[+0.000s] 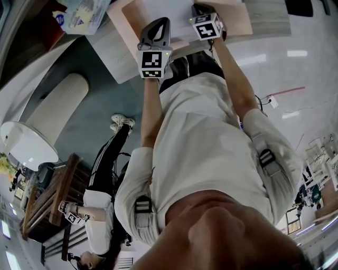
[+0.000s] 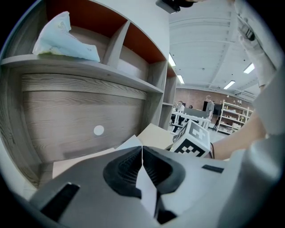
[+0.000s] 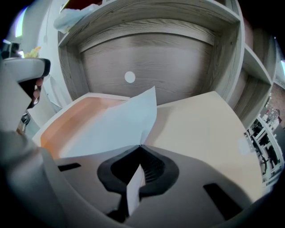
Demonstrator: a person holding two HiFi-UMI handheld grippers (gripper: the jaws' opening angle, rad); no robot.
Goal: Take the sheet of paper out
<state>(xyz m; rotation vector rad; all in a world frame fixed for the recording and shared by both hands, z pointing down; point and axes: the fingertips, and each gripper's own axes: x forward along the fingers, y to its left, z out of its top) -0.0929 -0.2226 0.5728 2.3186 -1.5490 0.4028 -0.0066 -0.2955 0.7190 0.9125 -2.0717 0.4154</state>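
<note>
At near side of tray [image 3: 62,119]: left gripper [image 2: 142,150] and right gripper [image 3: 140,148] each clamped sheet of paper [image 3: 116,127] by its near edge, likely to lift it flat.

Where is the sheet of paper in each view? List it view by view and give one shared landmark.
Head view: sheet of paper, top centre.
Left gripper view: sheet bottom centre, pinched edge-on between the jaws.
Right gripper view: sheet centre, spreading up from the shut jaws.
Landmark: white dot on the wooden back panel, in both gripper views.
</note>
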